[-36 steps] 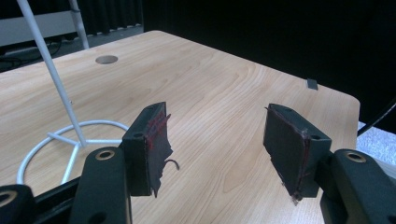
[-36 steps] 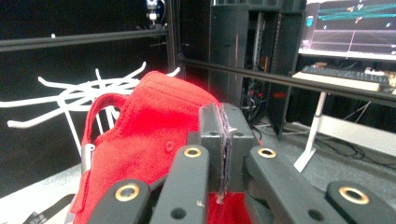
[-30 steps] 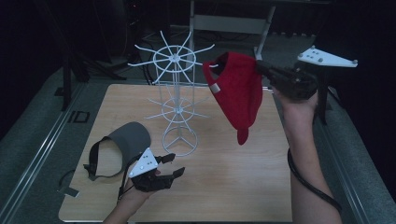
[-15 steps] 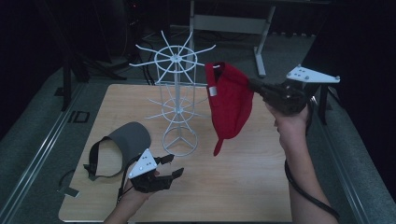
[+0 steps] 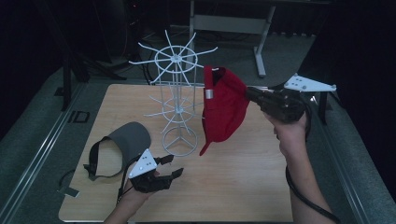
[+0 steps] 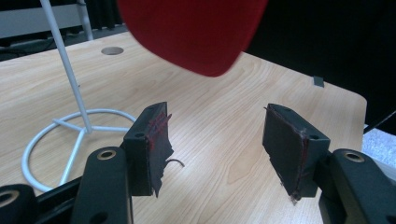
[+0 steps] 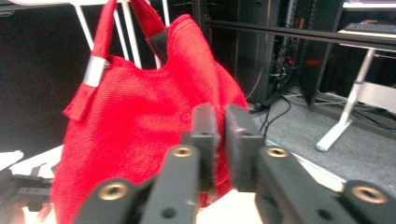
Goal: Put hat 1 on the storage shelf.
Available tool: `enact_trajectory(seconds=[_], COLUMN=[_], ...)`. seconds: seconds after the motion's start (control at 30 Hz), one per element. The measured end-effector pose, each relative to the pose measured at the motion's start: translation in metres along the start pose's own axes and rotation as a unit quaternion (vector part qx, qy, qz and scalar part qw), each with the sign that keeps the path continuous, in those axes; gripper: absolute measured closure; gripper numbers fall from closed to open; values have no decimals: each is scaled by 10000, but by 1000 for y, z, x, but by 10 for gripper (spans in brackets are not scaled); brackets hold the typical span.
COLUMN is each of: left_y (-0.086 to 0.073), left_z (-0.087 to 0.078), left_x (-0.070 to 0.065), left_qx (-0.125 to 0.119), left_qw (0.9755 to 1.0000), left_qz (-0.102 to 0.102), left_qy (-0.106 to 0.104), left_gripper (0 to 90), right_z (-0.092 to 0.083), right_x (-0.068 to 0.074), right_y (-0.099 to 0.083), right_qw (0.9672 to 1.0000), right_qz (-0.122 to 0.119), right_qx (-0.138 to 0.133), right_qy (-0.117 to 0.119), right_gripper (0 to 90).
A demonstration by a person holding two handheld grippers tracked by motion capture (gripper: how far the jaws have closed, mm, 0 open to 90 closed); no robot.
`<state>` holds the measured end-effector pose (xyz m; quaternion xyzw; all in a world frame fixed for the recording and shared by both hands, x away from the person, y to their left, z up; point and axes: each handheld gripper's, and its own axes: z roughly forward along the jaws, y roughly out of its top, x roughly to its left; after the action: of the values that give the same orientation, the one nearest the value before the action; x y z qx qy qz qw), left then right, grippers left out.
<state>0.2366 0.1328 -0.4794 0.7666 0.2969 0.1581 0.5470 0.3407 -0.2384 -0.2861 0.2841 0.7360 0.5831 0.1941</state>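
Hanging by its strap from a white wire rack [image 5: 173,100], the woven red cap [image 5: 223,108] dangles above the wooden table [image 5: 243,177]. Your right tool [image 7: 215,122] has just been loosening; whether fabric remains pinched is hard to make out. Your left tool [image 5: 169,166] rests open beside a grey visor [image 5: 123,140], clear of the rack's ring base.

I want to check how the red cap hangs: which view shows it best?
The high view: the whole red cap hangs by its strap from the white wire rack. The right gripper view shows its strap and crown close up; the left gripper view, just its brim.
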Motion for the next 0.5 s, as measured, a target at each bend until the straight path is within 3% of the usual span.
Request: enact_trajectory(seconds=[0.3, 0.5], left_y=[-2, -5], left_z=[-1, -2], left_x=[1, 2], left_qx=[27, 56], left_qw=[10000, 10000], left_qz=[-20, -34], left_qy=[30, 57], left_gripper=[420, 420], right_z=[-14, -26], right_x=[-1, -6], right_y=[-10, -30], right_qw=[10000, 10000], right_qz=[-66, 34], right_qx=[-41, 17], right_qy=[62, -21], right_gripper=[568, 437])
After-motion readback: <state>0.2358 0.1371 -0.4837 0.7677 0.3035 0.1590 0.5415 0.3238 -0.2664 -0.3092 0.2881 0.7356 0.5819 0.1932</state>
